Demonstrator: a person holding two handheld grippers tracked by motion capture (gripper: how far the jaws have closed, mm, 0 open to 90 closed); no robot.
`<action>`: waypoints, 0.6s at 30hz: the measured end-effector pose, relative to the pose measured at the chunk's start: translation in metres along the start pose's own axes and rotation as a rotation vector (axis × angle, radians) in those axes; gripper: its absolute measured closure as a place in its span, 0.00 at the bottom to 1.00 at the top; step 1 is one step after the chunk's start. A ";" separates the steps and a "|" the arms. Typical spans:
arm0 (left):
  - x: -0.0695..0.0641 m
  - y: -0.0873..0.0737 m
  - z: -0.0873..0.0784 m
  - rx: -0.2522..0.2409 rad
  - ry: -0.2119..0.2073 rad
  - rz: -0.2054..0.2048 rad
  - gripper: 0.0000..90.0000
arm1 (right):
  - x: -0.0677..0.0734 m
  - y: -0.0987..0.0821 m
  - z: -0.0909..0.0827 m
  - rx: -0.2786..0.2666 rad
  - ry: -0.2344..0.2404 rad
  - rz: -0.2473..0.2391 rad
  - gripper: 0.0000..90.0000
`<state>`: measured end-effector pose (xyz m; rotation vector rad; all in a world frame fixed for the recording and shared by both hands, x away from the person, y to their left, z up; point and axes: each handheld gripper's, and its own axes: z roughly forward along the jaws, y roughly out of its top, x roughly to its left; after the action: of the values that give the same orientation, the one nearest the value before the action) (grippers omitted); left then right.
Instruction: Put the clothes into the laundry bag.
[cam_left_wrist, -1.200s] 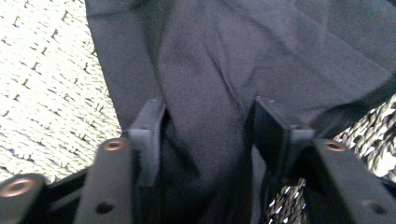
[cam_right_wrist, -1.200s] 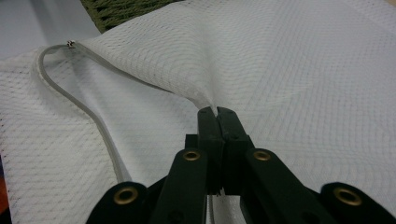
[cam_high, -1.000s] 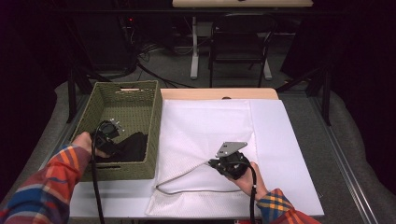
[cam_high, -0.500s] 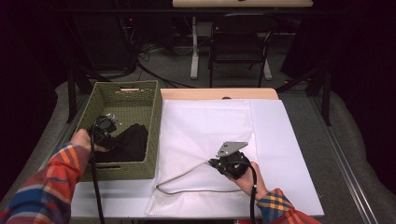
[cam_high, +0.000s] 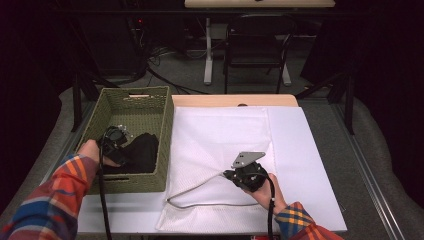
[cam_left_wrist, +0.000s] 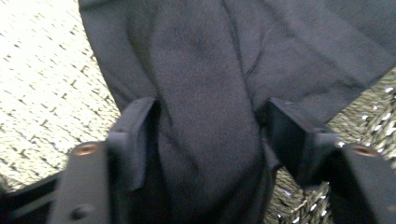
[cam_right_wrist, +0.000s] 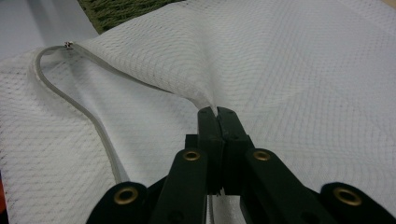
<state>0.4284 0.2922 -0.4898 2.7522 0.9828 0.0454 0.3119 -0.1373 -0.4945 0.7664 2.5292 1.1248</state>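
Two grippers at work. My right gripper (cam_right_wrist: 217, 111) is clamped tight on the upper edge of the white mesh bag (cam_high: 220, 145), holding its zippered mouth lifted off the table (cam_high: 310, 165). My left gripper (cam_left_wrist: 205, 135) is down in the green woven basket (cam_high: 165, 125); its jaws have just been opening and stand apart, a fold of black cloth (cam_left_wrist: 205, 70) between them.

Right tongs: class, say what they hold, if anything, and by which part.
The right tongs are shut on the white mesh bag, pinching a fold of its upper layer beside the open zipper edge.
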 end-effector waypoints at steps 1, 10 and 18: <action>0.001 0.001 0.002 0.013 0.006 0.003 0.31 | 0.000 0.000 0.000 0.000 -0.001 0.000 1.00; 0.003 0.000 0.009 0.016 -0.018 0.003 0.38 | -0.001 -0.001 0.001 0.001 -0.001 0.001 1.00; 0.003 0.000 0.010 0.019 -0.025 0.000 0.52 | -0.001 -0.001 0.000 0.001 0.000 -0.001 1.00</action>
<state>0.4318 0.2922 -0.4996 2.7631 0.9824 0.0022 0.3124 -0.1383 -0.4952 0.7661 2.5295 1.1234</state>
